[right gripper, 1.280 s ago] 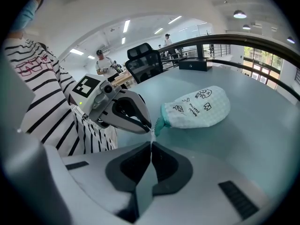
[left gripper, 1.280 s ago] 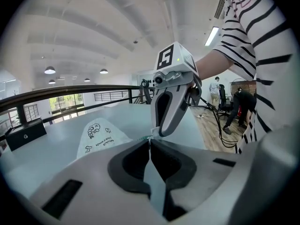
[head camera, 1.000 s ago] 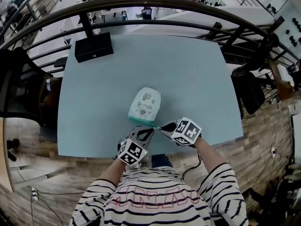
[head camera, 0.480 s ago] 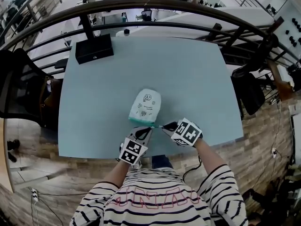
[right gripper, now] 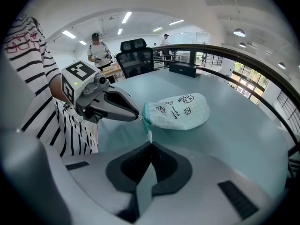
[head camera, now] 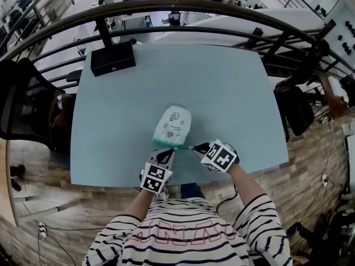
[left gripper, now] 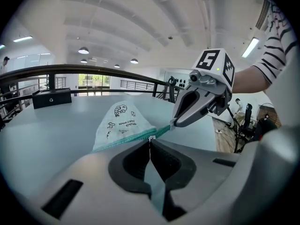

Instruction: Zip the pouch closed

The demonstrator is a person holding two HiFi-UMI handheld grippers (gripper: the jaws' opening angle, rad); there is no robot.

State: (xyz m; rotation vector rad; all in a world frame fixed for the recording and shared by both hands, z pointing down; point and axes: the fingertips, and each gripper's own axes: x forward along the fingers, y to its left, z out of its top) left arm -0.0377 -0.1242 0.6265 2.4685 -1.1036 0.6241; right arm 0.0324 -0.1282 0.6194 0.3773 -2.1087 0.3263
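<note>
A white pouch (head camera: 173,125) with small doodles and a teal zipper edge lies near the front of the pale blue table (head camera: 227,87). My left gripper (head camera: 171,151) is shut on the zipper pull (left gripper: 151,138) at that teal edge. My right gripper (head camera: 193,147) is shut on the zipper's end tab (right gripper: 148,136), just right of the left one. The stretch of teal zipper between the two tips is pulled taut. In the left gripper view the pouch (left gripper: 121,121) rises just beyond my shut jaws. In the right gripper view the pouch (right gripper: 180,110) lies ahead, with the left gripper (right gripper: 138,116) at its near end.
A black box (head camera: 112,57) stands at the table's far left corner. A dark railing (head camera: 183,4) curves behind the table, and a black chair (head camera: 22,104) stands at the left. The table's front edge (head camera: 183,179) runs just under both grippers.
My left gripper has slid a little leftwards along the zipper edge, away from the right gripper, and rolled somewhat. The right gripper and the pouch have hardly moved.
</note>
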